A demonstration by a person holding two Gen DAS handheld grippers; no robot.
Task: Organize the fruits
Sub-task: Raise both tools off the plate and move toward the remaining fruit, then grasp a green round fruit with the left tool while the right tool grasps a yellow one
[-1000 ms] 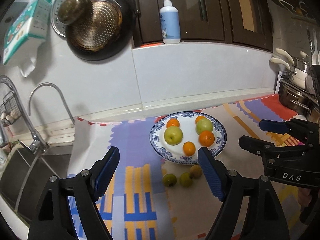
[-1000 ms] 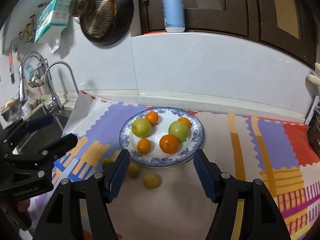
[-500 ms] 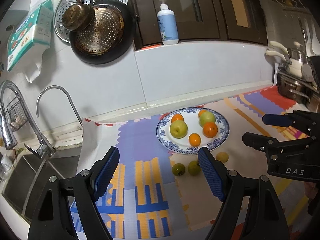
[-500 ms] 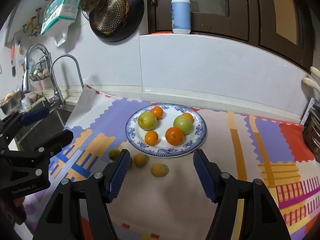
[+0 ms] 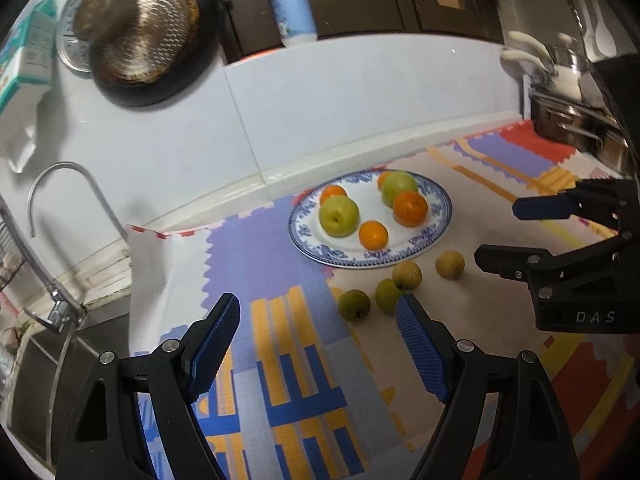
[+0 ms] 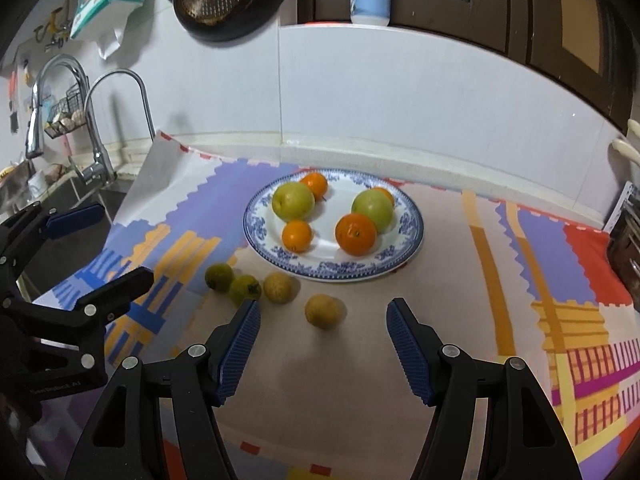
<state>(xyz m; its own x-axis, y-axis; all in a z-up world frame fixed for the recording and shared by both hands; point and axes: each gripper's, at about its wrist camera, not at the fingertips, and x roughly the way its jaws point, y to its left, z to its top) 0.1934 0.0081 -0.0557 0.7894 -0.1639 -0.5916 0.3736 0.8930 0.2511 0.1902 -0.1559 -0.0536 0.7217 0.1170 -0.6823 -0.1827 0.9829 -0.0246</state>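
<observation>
left wrist view: the left gripper (image 5: 318, 330) has its fingers (image 5: 216, 338) spread wide with nothing between them, hovering over the patterned mat (image 5: 280, 360) on the table. the blue-rimmed plate (image 5: 308, 240) lies far of the fingers, carrying two green apples (image 5: 339, 216) and four oranges (image 5: 373, 235). four small yellow-green fruits (image 5: 354, 306) lie on the mat just near of the plate; one sits right beside the right-hand finger tip. the right gripper (image 5: 504, 236) shows at the right edge, fingers apart and empty. a faucet (image 5: 60, 200) stands at the left, a pan (image 5: 148, 40) hangs on the wall, and a bottle (image 5: 292, 12) stands on the ledge.

right wrist view: the right gripper (image 6: 322, 334) is wide open and holds nothing. one small fruit (image 6: 323, 311) lies between its finger tips, three more (image 6: 249, 286) to the left in a row, all on the mat (image 6: 500, 300). the plate (image 6: 412, 236) sits just far of them. the left gripper (image 6: 108, 246) is at the left edge, open.
</observation>
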